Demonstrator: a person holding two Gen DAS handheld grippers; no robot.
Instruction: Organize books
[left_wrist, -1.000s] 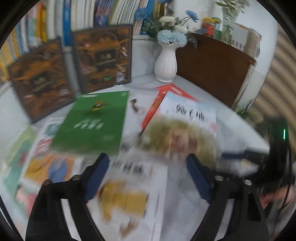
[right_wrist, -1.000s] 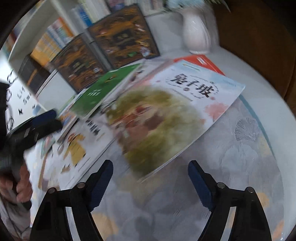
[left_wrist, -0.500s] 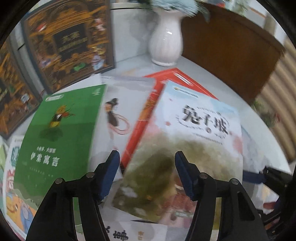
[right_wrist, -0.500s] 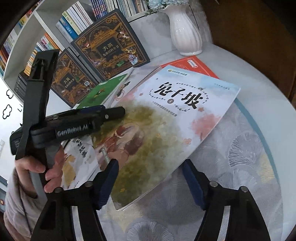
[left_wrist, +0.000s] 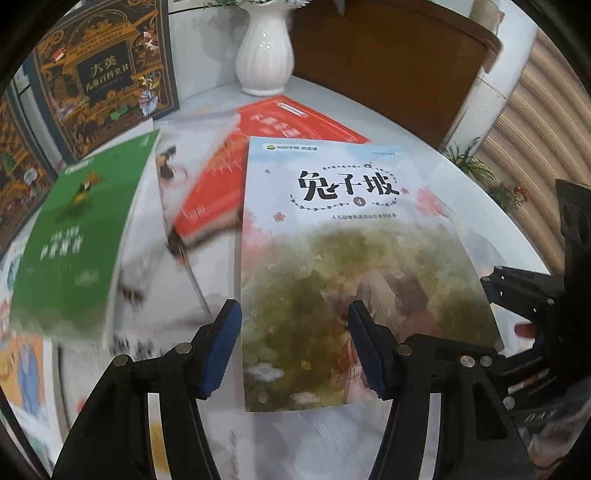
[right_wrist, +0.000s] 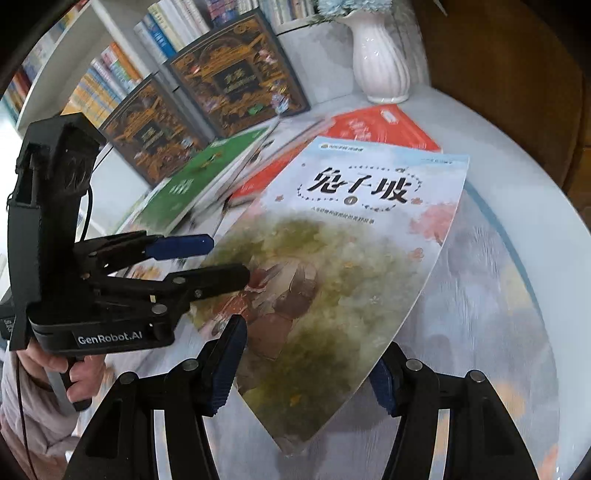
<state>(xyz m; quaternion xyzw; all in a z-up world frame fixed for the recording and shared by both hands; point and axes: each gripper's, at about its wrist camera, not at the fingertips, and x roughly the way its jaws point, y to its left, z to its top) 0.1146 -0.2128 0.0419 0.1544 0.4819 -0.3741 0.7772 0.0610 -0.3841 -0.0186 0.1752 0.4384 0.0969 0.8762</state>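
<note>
Both your grippers stand apart over the rabbit book (right_wrist: 343, 258): left gripper (left_wrist: 293, 350) steady, right gripper (right_wrist: 306, 365) closing, untouched.

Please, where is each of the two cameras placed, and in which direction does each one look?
Left wrist view: sits on the left claw, looks down over its blue pads at the illustrated book; its fingers show, straddling the book's left edge.
Right wrist view: sits on the right claw, looks down at that book's near corner between its closing fingers; the left claw and a hand show at left.
Both share: the illustrated book, green book, red book, white vase.
</note>
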